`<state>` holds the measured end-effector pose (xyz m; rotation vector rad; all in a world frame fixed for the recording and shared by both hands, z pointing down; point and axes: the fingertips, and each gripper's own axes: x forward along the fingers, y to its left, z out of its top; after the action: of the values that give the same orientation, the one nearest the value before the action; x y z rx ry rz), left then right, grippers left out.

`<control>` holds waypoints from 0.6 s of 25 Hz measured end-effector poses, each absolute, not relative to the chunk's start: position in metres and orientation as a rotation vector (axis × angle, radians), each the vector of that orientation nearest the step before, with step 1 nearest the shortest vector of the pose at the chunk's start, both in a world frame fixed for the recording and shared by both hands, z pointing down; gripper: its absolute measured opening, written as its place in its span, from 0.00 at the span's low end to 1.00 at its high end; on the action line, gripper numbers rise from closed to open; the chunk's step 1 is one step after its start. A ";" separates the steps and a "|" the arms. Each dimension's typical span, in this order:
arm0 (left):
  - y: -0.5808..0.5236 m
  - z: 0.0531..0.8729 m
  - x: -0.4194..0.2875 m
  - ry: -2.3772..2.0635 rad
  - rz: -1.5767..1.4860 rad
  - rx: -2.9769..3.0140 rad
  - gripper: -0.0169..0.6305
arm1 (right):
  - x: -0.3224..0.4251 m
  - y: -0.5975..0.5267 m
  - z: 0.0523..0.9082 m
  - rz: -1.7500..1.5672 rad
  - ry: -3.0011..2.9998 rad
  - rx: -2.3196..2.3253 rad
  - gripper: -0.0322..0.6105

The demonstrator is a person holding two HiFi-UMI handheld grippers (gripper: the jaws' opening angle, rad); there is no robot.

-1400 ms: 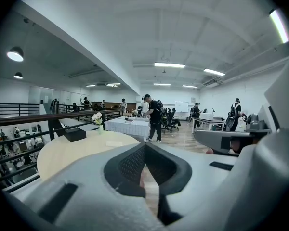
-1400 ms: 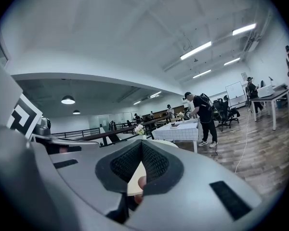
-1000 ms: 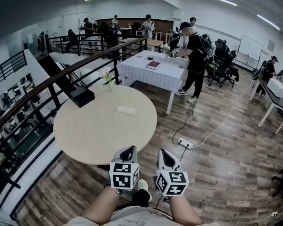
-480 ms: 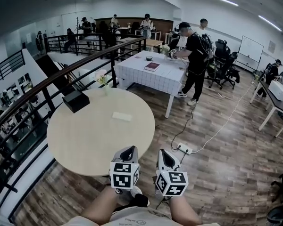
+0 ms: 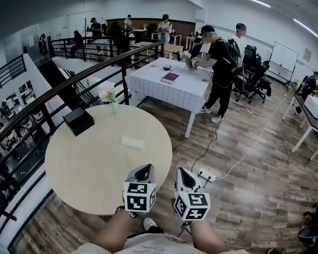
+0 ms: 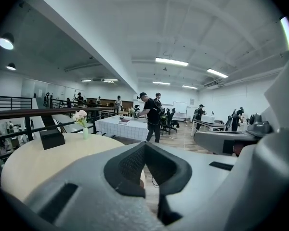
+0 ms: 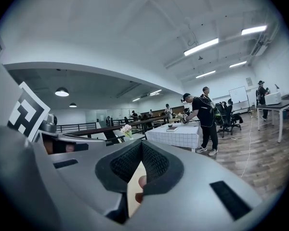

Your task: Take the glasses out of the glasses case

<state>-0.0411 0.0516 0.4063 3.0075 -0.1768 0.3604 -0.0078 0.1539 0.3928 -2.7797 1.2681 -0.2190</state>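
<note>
On the table (image 5: 90, 163) lies a pale, flat glasses case (image 5: 132, 142); left tool (image 5: 144, 168) and right tool (image 5: 183, 171) closed.

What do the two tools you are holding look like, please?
Both the left tool and the right tool are light grey moulded shells with dark textured pads at the tips; each carries a white cube printed with black square markers.

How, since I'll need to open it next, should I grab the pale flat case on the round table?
Likely across its short width, jaws on the long edges, from above at the near side: the pale flat case lies flat on the round table, long side roughly facing you. The left gripper and right gripper are shut; open one first.
</note>
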 end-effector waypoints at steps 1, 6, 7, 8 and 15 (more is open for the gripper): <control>0.046 0.406 -0.033 -0.183 0.366 3.005 0.04 | 0.000 0.148 0.392 -0.218 1.278 -2.779 0.06; 0.023 0.401 0.002 -0.212 0.383 2.996 0.04 | 0.036 0.119 0.387 -0.235 1.330 -2.766 0.06; 0.017 0.400 0.010 -0.220 0.380 2.996 0.04 | 0.044 0.112 0.386 -0.237 1.344 -2.763 0.06; 0.010 0.399 0.018 -0.230 0.377 2.995 0.04 | 0.052 0.104 0.386 -0.236 1.358 -2.761 0.06; -0.034 0.393 0.062 -0.303 0.348 2.969 0.04 | 0.097 0.056 0.382 -0.226 1.449 -2.734 0.06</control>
<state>0.0618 -0.0343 0.3932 2.9692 -0.3032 0.3479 0.0968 0.0564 0.3821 -2.7339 1.4488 -0.2261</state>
